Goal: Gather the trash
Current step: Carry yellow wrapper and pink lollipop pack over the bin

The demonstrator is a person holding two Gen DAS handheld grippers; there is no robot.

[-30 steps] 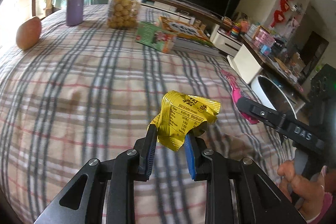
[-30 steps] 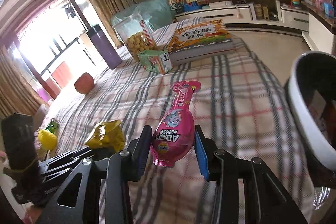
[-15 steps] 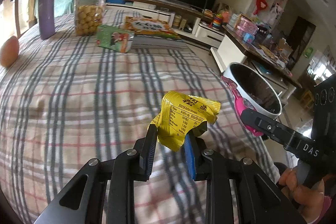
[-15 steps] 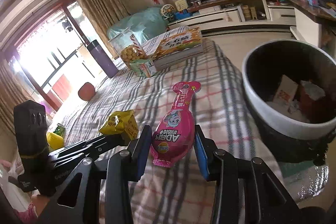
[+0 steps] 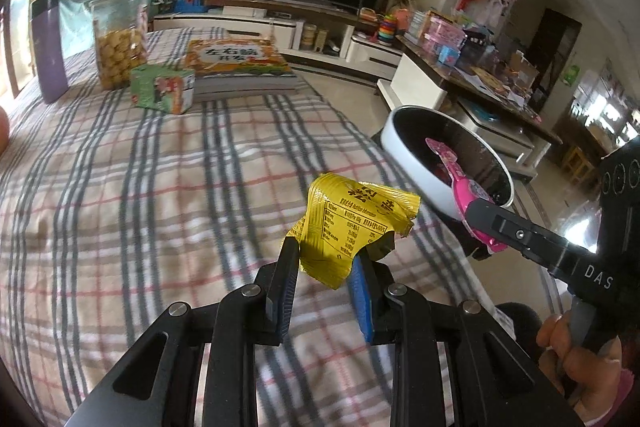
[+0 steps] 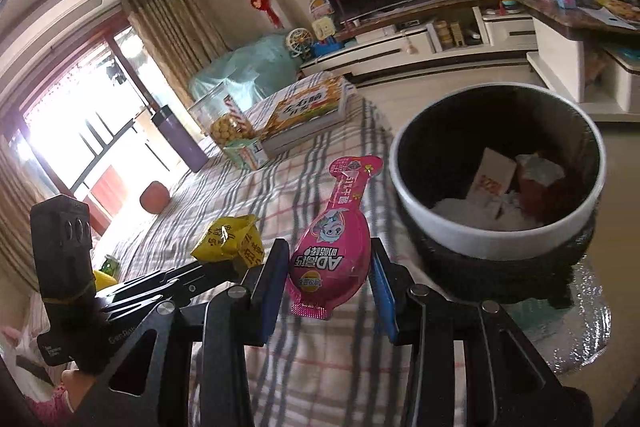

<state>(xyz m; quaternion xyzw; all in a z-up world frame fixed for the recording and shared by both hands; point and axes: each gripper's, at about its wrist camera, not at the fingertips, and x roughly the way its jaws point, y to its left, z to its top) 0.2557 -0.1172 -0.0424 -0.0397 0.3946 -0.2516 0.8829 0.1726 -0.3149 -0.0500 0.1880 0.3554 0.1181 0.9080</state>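
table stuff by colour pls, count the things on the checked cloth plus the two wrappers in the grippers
yellow: 2, yellow wrapper, cookie jar
pink: 1, pink pouch
purple: 1, purple bottle
green: 1, green carton
orange: 2, orange book, orange fruit
total: 7

Glossy, crinkled yellow foil wrapper (image 5: 352,223) at lower centre; shiny pink plastic pouch (image 6: 332,251), smooth and printed. Matt black plastic gripper fingers (image 5: 288,279) with bright metal rivets, blue rubbery pads. Soft woven plaid cloth (image 5: 140,187) at left; smooth white-rimmed bin (image 6: 500,239) holding crumpled paper at right.
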